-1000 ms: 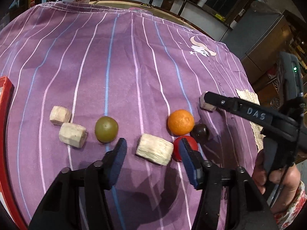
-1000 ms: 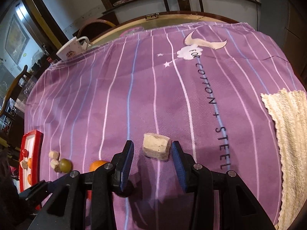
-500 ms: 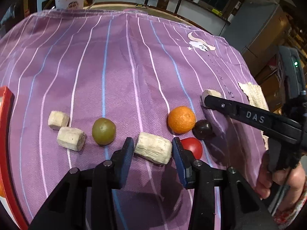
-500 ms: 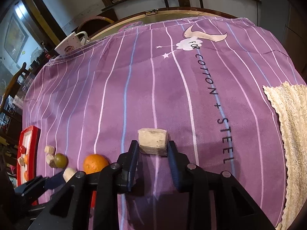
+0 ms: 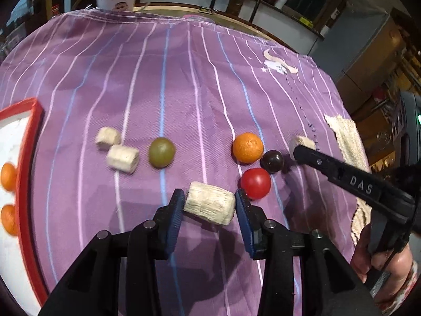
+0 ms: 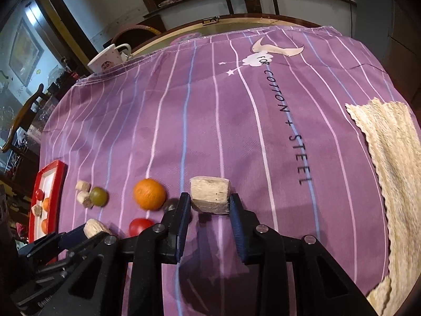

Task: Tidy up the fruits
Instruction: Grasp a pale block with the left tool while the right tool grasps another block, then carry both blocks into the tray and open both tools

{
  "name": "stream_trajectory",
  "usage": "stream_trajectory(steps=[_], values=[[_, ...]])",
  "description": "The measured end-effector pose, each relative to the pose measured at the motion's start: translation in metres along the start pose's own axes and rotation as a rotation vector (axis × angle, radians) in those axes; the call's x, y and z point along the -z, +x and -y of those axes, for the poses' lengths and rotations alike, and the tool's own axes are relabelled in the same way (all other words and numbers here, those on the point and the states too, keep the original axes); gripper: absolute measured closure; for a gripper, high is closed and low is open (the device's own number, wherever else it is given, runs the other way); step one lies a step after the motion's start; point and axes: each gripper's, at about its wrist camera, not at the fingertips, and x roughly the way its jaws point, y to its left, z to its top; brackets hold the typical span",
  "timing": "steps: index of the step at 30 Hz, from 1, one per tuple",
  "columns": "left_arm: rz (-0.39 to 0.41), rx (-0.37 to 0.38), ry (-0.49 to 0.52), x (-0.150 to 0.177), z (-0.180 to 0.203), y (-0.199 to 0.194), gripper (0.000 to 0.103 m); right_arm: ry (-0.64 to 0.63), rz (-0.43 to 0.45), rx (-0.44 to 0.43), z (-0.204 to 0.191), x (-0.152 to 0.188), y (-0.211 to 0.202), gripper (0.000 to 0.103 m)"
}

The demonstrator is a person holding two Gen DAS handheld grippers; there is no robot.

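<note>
Two grippers each clamp a pale piece: the left gripper point(image 5: 209, 205) has its blue-padded fingers pressed against both ends of a rough, cream-coloured cylindrical chunk point(image 5: 209, 206), and the right gripper point(image 6: 210, 204) pinches a shorter, blocky cream chunk point(image 6: 210, 194) the same way, both just above the purple striped tablecloth point(image 5: 158, 84). Just beyond the left gripper's right finger lies a round red fruit point(image 5: 255, 183), with a small dark, nearly black round fruit point(image 5: 272, 161) close behind it and a round orange point(image 5: 247, 147) beside that one. Further left on the cloth sits a green-yellow round fruit point(image 5: 161, 152), then two more cream cylindrical pieces point(image 5: 115, 150) lying next to each other. At the left edge a red-rimmed white tray point(image 5: 29, 142) holds small orange fruits; the right wrist view also shows a red one and a cream piece in it. A cream knitted cloth point(image 6: 389, 158) covers the right side of the table. Farthest off, a white cartoon-printed mug point(image 6: 108, 59) stands at the tablecloth's far edge.
</note>
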Motion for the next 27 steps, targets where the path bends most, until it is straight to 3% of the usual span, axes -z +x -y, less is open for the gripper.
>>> stream_trajectory(steps=[11, 27], values=[[0.068, -0.026, -0.087, 0.020, -0.051, -0.065, 0.064, -0.057, 0.023, -0.061, -0.067, 0.022, -0.028, 0.070], [0.093, -0.189, -0.245, 0.045, -0.205, -0.132, 0.064, -0.193, -0.038, -0.192, -0.223, 0.057, -0.009, 0.070]])
